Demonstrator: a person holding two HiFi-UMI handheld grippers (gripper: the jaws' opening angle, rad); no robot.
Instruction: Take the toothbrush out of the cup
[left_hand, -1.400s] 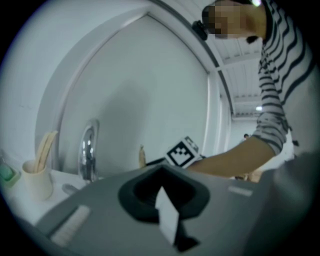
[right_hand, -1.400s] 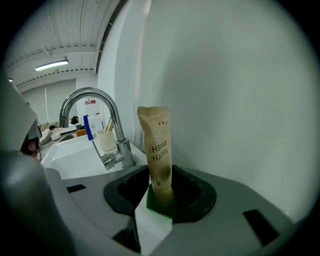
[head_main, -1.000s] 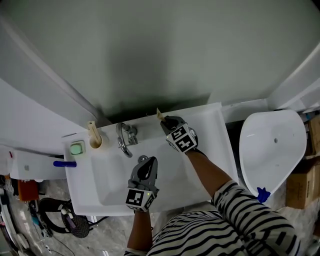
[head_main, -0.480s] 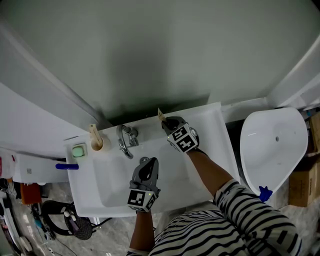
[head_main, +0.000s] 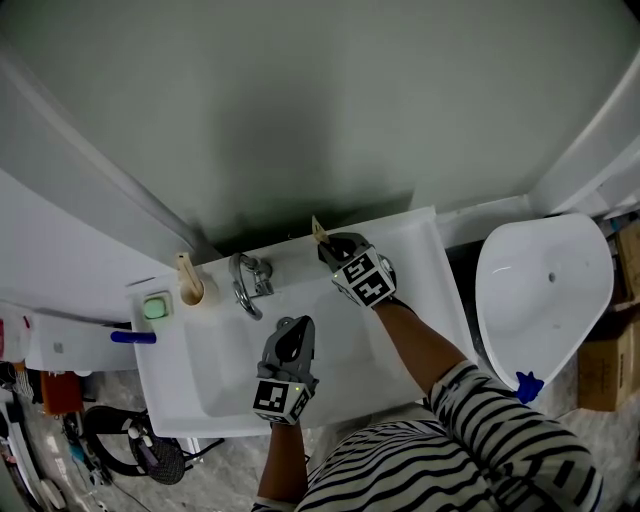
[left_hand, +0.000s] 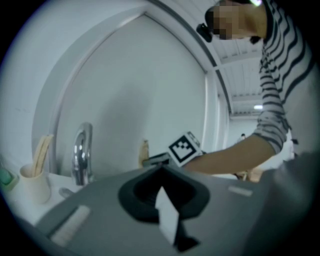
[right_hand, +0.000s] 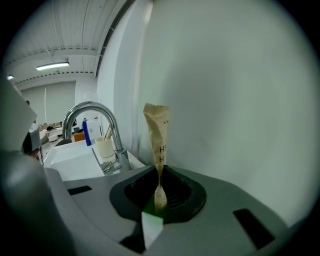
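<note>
Near the upper middle of the head view, on the back ledge of the sink (head_main: 200, 380), the right gripper (head_main: 328, 245) was clamped on a toothbrush (head_main: 318, 230) that stood upright in a beige paper sleeve. Its jaws had just been closing, with the handle's lower end between them and the pads pressed on it. The cup (head_main: 192, 291) sat well apart at the left of that view, on the far side of the faucet (head_main: 245, 280), so the lifting-out looked done for this brush. Judging by that, what remained was to carry it clear or set it down.

Toward the lower middle of the same view, the left gripper (head_main: 290, 325) hung over the basin, clenched on nothing, and seemed to play no part.

Several things were hard to read:
- The sleeve covered the brush head, so no bristles showed.
- The printed letters on the sleeve were only partly visible.
- No view showed whether the handle's tip rested on the ledge or hung free.
- Pale sticks rose from the cup, but their number and kind were too small to tell.
- From above, the marker cube covered the right gripper's jaws.
</note>
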